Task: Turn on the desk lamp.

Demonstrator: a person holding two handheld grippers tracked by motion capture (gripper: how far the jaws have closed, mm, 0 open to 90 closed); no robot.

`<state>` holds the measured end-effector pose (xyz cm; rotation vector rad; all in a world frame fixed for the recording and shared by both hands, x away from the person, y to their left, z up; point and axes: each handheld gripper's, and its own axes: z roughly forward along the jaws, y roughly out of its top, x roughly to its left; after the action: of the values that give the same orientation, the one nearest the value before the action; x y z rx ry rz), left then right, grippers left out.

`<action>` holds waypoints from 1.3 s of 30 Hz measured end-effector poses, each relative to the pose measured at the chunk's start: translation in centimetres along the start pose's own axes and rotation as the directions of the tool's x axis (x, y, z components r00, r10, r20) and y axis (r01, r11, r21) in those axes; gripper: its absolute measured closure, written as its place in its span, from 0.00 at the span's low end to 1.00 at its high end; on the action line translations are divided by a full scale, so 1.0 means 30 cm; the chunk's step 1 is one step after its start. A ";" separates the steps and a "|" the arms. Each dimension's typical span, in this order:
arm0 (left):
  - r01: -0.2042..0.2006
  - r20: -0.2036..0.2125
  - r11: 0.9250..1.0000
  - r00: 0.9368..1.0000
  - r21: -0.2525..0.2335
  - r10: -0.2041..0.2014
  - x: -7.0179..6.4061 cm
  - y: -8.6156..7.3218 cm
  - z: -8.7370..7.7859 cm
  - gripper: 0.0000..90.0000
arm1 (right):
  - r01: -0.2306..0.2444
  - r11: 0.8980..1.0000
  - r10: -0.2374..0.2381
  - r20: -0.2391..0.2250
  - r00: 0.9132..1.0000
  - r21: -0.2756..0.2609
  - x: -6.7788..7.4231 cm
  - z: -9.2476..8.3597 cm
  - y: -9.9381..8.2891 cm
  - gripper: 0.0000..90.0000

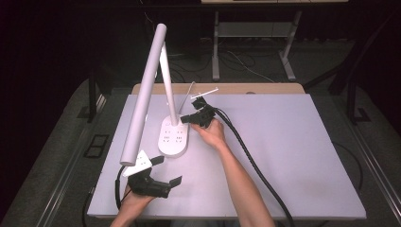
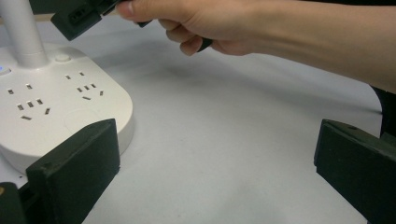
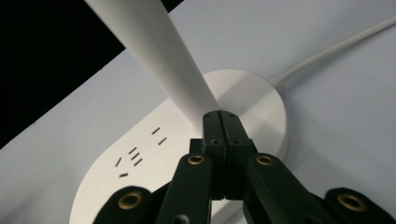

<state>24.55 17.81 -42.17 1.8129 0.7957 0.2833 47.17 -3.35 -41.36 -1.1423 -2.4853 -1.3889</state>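
- You have a pale grey surface (image 1: 283, 156) filling the middle of the high view.
- Behind the surface's far edge, you can see a strip of wooden tabletop (image 1: 246, 88).
- Farther back from the surface, grey metal frame legs (image 1: 216, 52) stand on the floor.
- Left of the surface, a dark floor socket plate (image 1: 96, 145) sits in the carpet.

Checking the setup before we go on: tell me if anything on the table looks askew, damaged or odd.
Nothing stands out. The white desk lamp stands upright on its socket base, undamaged. The right gripper, jaws shut, points at the base by the stem; the left gripper rests open near the table's front edge.
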 end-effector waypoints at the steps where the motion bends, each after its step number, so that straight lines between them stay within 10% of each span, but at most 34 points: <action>1: -0.001 0.000 1.000 1.000 0.002 0.001 0.001 0.000 0.001 0.00 | 0.002 1.000 -0.002 0.000 1.000 -0.001 0.004 -0.010 0.003 1.00; 23: -0.006 -0.004 1.000 1.000 0.007 0.006 -0.001 0.000 0.006 0.00 | 0.095 0.994 -0.094 0.025 0.995 -0.046 0.029 -0.355 -0.032 0.98; 39: 0.000 -0.004 1.000 1.000 0.014 0.000 -0.005 -0.003 0.017 0.00 | 0.091 0.982 -0.090 0.012 0.996 -0.163 0.024 -0.601 -0.188 0.13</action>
<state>24.67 17.36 -42.41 1.8262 0.8020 0.2818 38.07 -18.43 -34.46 -1.0722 -2.4946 -1.6433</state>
